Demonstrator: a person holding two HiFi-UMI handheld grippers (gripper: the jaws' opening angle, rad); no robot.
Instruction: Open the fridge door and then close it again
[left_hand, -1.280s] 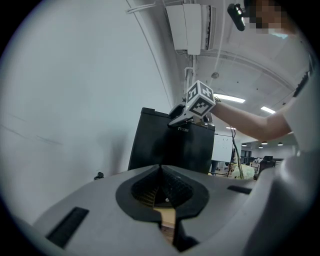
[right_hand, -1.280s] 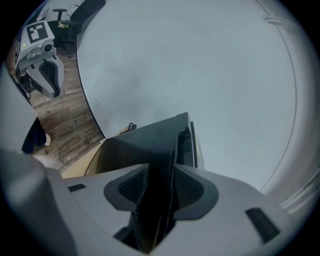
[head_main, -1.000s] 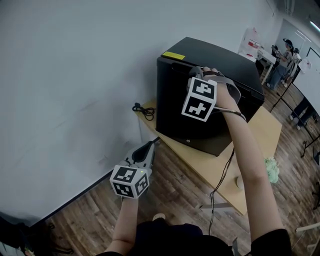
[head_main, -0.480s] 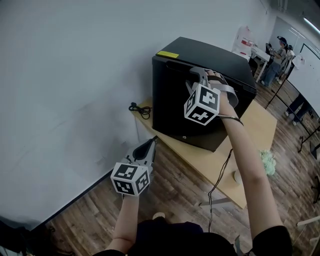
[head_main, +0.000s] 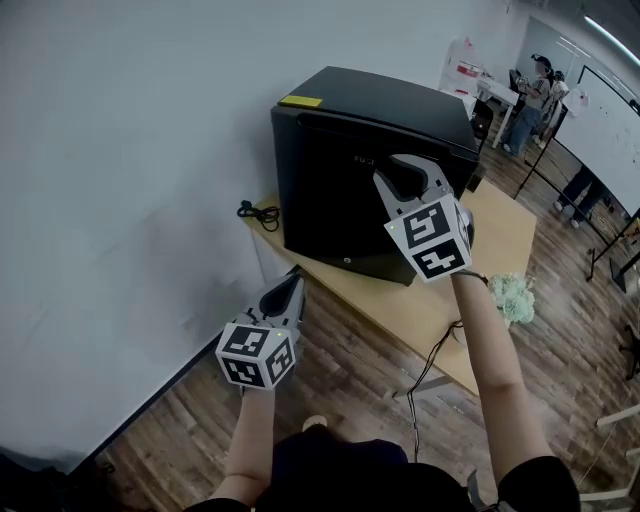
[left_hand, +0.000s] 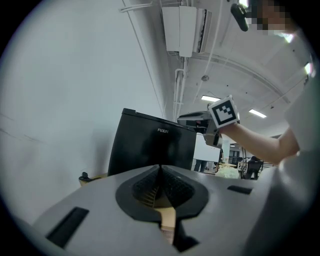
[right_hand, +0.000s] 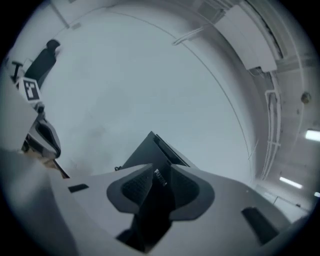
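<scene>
Right tongs (head_main: 403, 178) pull clear of the fridge door (head_main: 330, 195), jaws closing but still apart, empty; left tongs (head_main: 291, 288) pressed together. It looks shut: task likely done.

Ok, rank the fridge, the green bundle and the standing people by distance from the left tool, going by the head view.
1. fridge: just ahead, on the table.
2. green bundle: by the table's right edge.
3. people: across the room, upper right.

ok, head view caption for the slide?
Right gripper, empty jaws just closing partway, faces the shut black mini fridge.
</scene>
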